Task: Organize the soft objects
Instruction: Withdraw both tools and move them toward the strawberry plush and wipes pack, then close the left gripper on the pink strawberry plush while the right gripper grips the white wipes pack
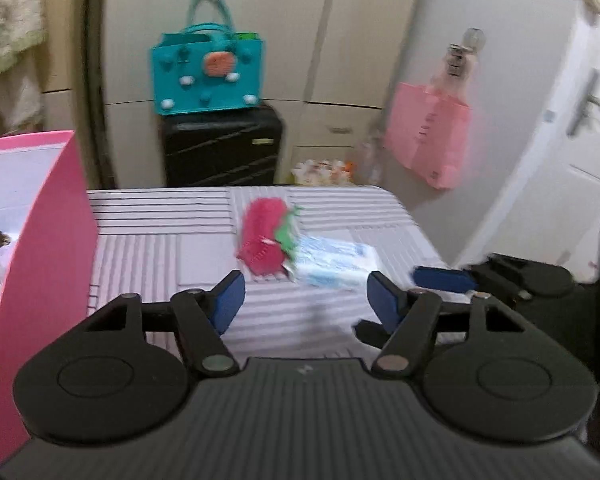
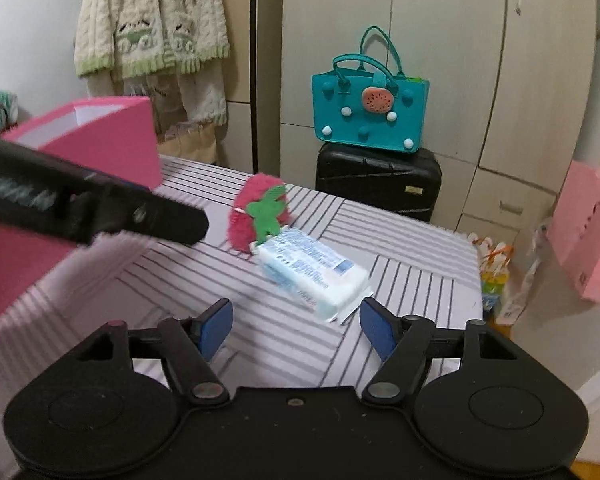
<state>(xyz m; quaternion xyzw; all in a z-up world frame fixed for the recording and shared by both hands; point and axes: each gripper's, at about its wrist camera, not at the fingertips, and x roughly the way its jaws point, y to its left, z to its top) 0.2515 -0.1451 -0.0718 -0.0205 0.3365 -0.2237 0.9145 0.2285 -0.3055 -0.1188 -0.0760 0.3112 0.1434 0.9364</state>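
Both tools, left point(image 1: 305, 298) and right point(image 2: 296, 326), hover apart-jawed and empty over the striped worktop point(image 2: 400, 240); a fluffy red strawberry plush point(image 2: 256, 216) touches a white-blue wipes pack point(image 2: 312, 272) beside a pink box point(image 2: 112, 140).

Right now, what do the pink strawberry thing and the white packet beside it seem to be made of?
Strawberry toy: likely plush fabric, fuzzy matte pile, with a flat felt-like green leaf. Packet: probably thin plastic film, smooth and slightly glossy, printed in blue, corners crimped flat.

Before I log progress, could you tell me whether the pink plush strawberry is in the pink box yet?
Out. The plush strawberry lies on the striped table, touching the wipes pack, apart from the pink box.
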